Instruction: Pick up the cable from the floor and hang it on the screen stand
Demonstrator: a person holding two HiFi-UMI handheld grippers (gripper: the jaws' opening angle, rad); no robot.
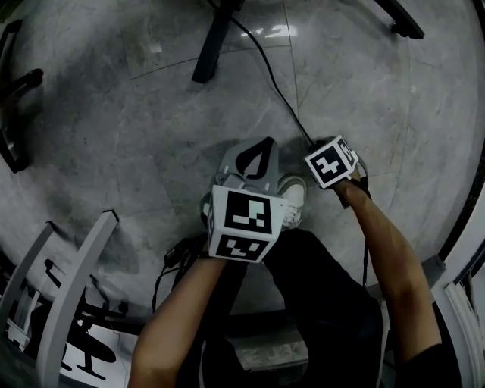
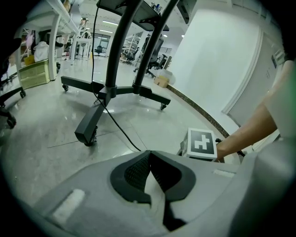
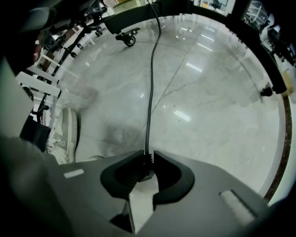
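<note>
A thin black cable (image 1: pixel 267 72) runs across the grey stone floor from the screen stand's black leg (image 1: pixel 214 42) down to my right gripper (image 1: pixel 314 146). In the right gripper view the cable (image 3: pixel 150 92) leads straight into the right gripper (image 3: pixel 148 160), whose jaw tips are shut on the cable's ribbed plug end just above the floor. My left gripper (image 1: pixel 261 144) is held beside it to the left, its jaws pressed together and empty (image 2: pixel 149 153). The left gripper view shows the stand's wheeled base (image 2: pixel 111 90) and its two curved posts, with the cable (image 2: pixel 115 122) trailing towards me.
The person's white shoe (image 1: pixel 292 198) stands between the two grippers and shows again as a shoe (image 3: pixel 67 134) at the left. A white frame (image 1: pixel 76 288) stands at the lower left. Another stand leg (image 1: pixel 399 19) lies at the top right. A white wall with a dark baseboard (image 2: pixel 208 115) runs along the right.
</note>
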